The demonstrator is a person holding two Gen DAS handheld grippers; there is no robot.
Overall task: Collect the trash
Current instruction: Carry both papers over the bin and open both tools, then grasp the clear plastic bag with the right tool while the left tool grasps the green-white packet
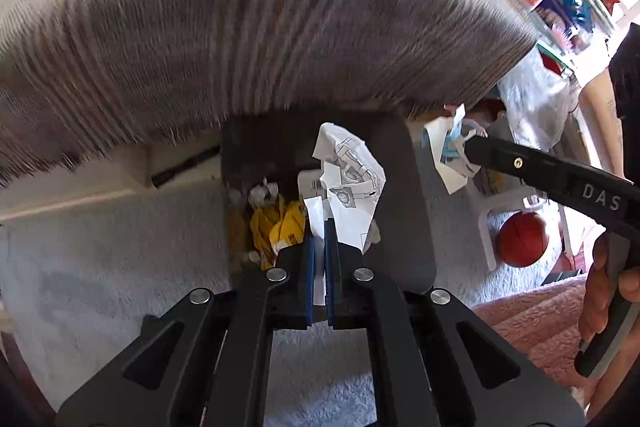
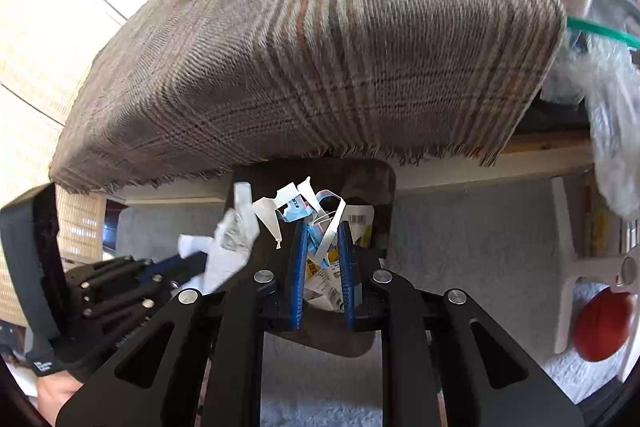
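Both grippers over the dark bin beside the plaid-covered surface. Left gripper jaws pinch crumpled paper; right gripper jaws pinch a blue-white wrapper (bin mouth directly below both).

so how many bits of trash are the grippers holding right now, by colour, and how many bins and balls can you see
white crumpled paper, held by the left gripper: 1
blue and white torn wrapper, held by the right gripper: 1
dark bin below them: 1
red-brown ball on the floor: 1
total: 4
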